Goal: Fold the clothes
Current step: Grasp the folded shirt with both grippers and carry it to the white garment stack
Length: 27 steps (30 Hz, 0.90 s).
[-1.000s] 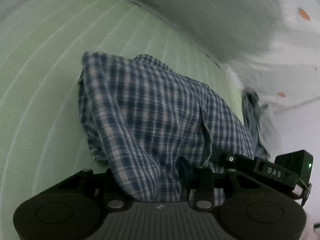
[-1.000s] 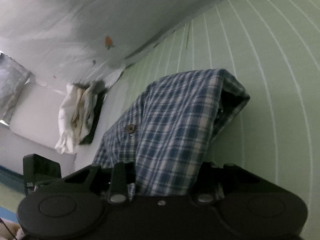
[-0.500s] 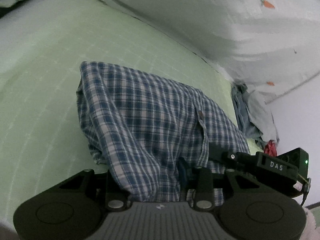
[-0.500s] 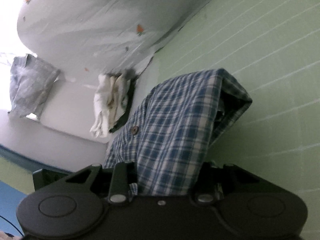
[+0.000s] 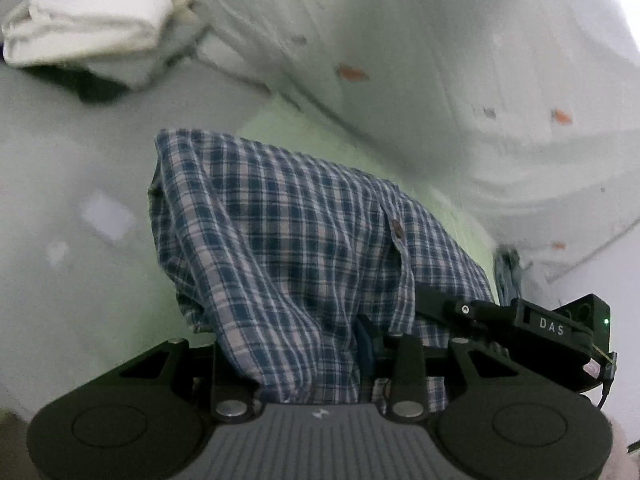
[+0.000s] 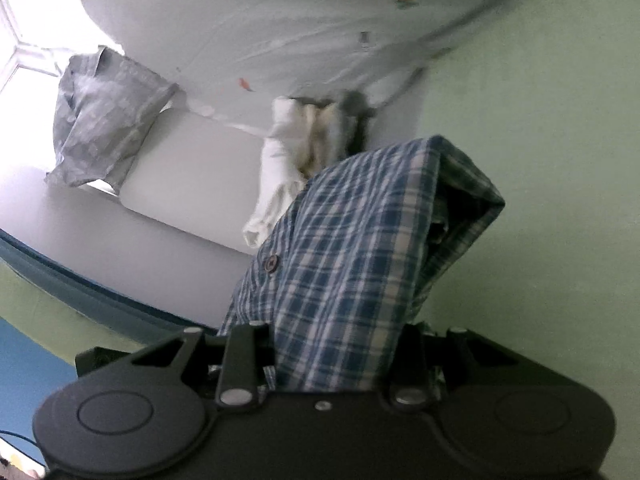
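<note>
Plaid shirt [image 5: 304, 240] gripped by both tongs.
Left tongs [image 5: 316, 364] and right tongs [image 6: 332, 360] have lifted it; white folded laundry [image 5: 92, 28] now in view.

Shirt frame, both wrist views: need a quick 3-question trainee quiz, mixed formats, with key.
1. True or false: the plaid shirt lies flat, with neither gripper gripping it.
2. Multiple choice: in the right wrist view, what lies just beyond the shirt's far edge? A) a pile of pale clothes B) a shoe C) a book
3. Fill in: the bed surface to the right of the shirt in the right wrist view is pale ____.

Key:
1. False. The left gripper and right gripper each clamp a bunch of it, and it hangs between them.
2. A, the pale clothes.
3. Green, the sheet.
</note>
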### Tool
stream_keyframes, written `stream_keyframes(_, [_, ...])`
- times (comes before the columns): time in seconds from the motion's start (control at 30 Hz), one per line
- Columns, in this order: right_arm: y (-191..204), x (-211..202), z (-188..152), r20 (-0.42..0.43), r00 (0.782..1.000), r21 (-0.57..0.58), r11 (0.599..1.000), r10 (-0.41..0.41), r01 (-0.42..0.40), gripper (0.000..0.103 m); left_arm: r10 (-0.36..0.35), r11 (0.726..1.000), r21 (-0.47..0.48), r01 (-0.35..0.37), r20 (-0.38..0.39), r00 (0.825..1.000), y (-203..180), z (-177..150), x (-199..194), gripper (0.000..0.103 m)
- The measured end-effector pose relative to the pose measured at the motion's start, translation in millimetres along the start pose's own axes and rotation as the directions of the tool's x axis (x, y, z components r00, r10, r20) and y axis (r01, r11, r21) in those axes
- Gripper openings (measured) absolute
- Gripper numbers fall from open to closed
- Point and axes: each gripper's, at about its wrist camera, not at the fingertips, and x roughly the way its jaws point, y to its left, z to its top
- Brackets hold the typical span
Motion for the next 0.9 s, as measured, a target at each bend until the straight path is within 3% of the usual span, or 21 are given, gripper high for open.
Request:
stream_keyframes(0.23, [54,114,58,0.037,0.999,-0.023,0.999,0.038,-0.037,0.034,-0.051,0.999,-0.014,0.052,0.050,0.997,84,120,-26,0.039])
stream_keyframes(0.63, [167,261,200,0.086,0.986,-0.204,0.971,0.146,-0.126,0.034,-0.149,0.985,0.121,0.127,0.197,0.969,146,335,-54,0.039])
stream_keyframes(0.8, [174,327,243,0.058,0.985,-0.223,0.964,0.164,-0.148,0.034,-0.129,0.989,0.102,0.107,0.244,0.961,189,396,-44,0.042])
stream_keyframes(0.9, [157,368,254,0.050,0.998,-0.231,0.973,0.037,-0.025,0.043,-0.028,1.000,0.004,0.028,0.240,0.970,230,411,-18,0.045])
